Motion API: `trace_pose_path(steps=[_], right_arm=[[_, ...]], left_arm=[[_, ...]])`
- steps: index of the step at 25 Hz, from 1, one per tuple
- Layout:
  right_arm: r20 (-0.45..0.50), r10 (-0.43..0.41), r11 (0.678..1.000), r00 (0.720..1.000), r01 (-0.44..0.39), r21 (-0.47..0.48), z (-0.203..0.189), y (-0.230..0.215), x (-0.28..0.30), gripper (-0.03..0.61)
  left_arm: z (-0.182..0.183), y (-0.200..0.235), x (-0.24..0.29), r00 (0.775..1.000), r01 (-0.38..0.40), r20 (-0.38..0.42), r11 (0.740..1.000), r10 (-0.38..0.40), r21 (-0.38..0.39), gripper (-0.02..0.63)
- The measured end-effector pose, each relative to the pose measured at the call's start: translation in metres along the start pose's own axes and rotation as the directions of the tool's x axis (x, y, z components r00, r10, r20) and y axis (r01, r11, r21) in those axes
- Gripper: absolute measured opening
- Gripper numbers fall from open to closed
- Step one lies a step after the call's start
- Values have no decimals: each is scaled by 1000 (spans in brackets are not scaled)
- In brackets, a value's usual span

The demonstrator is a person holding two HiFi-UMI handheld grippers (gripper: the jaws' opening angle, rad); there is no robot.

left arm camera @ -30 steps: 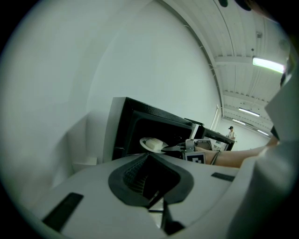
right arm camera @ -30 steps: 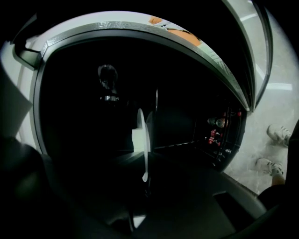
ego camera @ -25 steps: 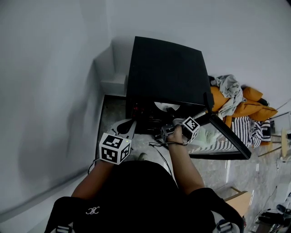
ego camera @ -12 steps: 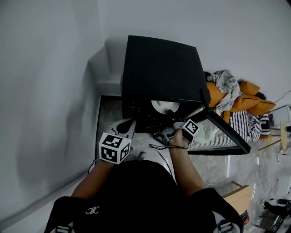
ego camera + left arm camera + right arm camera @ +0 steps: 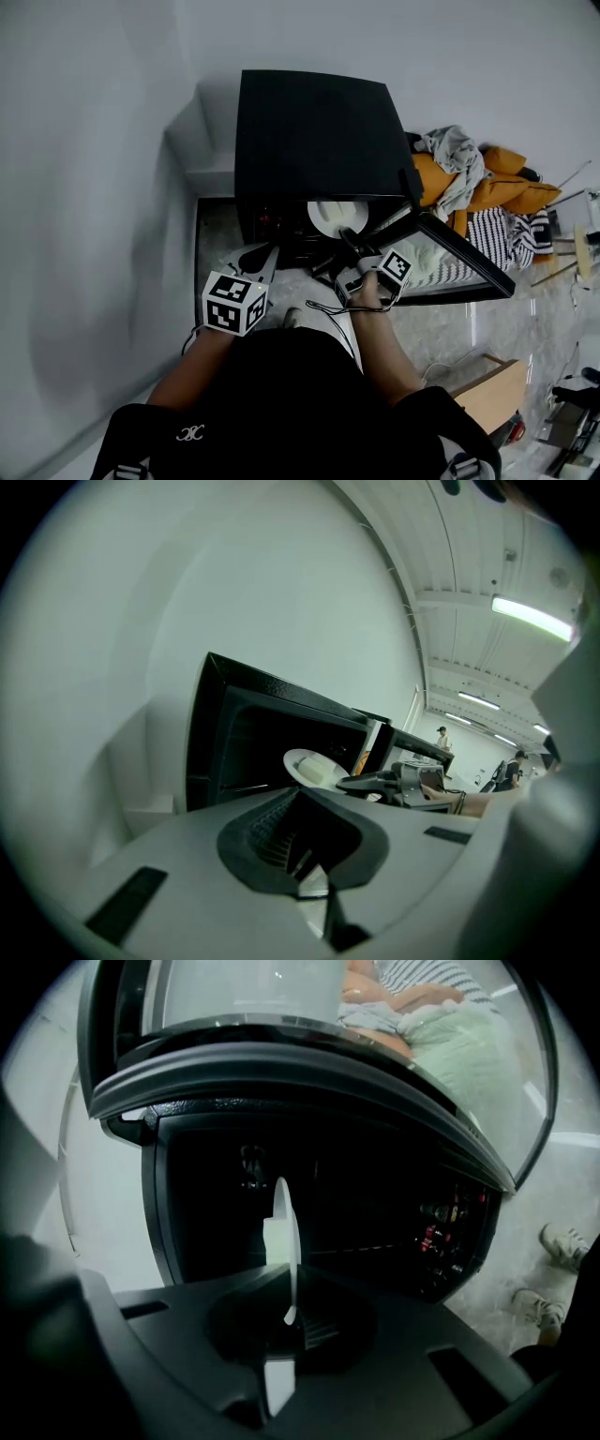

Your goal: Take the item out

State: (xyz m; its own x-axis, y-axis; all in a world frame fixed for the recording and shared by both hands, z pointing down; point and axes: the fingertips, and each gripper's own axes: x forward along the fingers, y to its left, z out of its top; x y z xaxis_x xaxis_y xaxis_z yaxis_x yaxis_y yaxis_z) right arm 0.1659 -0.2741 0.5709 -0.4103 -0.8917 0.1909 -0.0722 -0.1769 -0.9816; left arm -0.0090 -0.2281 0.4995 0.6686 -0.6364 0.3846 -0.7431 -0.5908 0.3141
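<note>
Farther out than a second ago, the round white plate (image 5: 330, 217) sits at the mouth of the black box-shaped oven (image 5: 314, 131), its edge pinched in the right gripper (image 5: 349, 242). The left gripper (image 5: 265, 260) hangs just below the opening, jaws together on nothing. The oven's glass door (image 5: 464, 261) stands open.

I've drawn my right gripper (image 5: 346, 236) back toward me. The white plate (image 5: 328, 216) pinched in its jaws has slid farther out of the black oven (image 5: 314, 131), and more of it shows at the opening.
</note>
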Motion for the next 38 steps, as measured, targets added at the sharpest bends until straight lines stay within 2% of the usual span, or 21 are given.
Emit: trace_pose_path(steps=[6, 15, 24, 31, 38], right_arm=[[-10, -19, 999, 1000, 19, -30, -8, -9, -22, 21], [-9, -37, 999, 999, 37, -4, -38, -22, -49, 21], [55, -30, 999, 998, 29, 13, -44, -24, -86, 21], [90, 0, 1000, 996, 0, 4, -55, -9, -112, 21], [101, -20, 1000, 995, 19, 7, -59, -14, -128, 20]], left_arm=[[-3, -11, 7, 999, 51, -21, 998, -50, 23, 0], [-8, -24, 10, 992, 120, -53, 992, -117, 48, 0], [-12, -30, 10, 984, 170, -69, 984, -166, 45, 0], [-21, -37, 4, 975, 207, -92, 977, -202, 54, 0], [-22, -44, 11, 969, 235, -85, 971, -231, 44, 0]])
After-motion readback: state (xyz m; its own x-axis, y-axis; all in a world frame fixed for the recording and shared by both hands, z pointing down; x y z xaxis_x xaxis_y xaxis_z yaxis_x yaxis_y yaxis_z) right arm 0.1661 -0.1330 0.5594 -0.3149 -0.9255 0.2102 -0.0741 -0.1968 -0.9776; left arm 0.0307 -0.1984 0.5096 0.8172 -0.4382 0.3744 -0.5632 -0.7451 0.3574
